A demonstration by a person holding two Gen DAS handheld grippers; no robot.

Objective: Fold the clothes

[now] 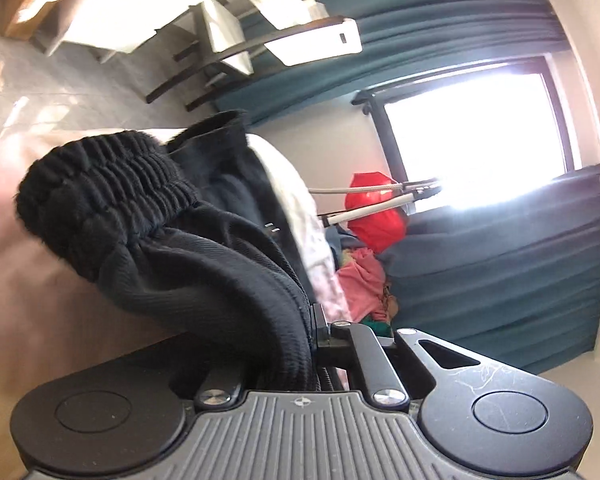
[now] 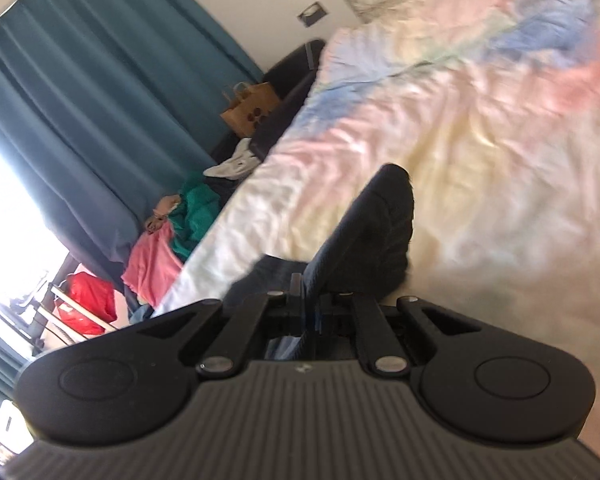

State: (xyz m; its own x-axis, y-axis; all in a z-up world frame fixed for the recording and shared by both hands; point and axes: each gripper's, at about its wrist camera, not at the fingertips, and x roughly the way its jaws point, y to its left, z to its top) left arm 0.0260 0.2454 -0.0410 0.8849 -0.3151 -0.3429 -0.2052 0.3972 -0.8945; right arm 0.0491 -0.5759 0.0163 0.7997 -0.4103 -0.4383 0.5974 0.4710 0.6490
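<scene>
A black garment (image 1: 172, 248) with a ribbed elastic waistband fills the middle of the left wrist view. My left gripper (image 1: 314, 320) is shut on its fabric, which bunches over the jaws and hides the left finger. In the right wrist view, my right gripper (image 2: 310, 304) is shut on another part of the same dark garment (image 2: 376, 224), which stands up from the jaws. The garment hangs over a bed with a pastel pink, yellow and blue cover (image 2: 480, 128).
A pile of pink and green clothes (image 2: 172, 240) lies beside the bed. A red bag (image 2: 88, 300), teal curtains (image 2: 100, 100), a bright window (image 1: 472, 136) and a brown paper bag (image 2: 250, 110) are around it. A table and chair (image 1: 220, 48) stand on the tiled floor.
</scene>
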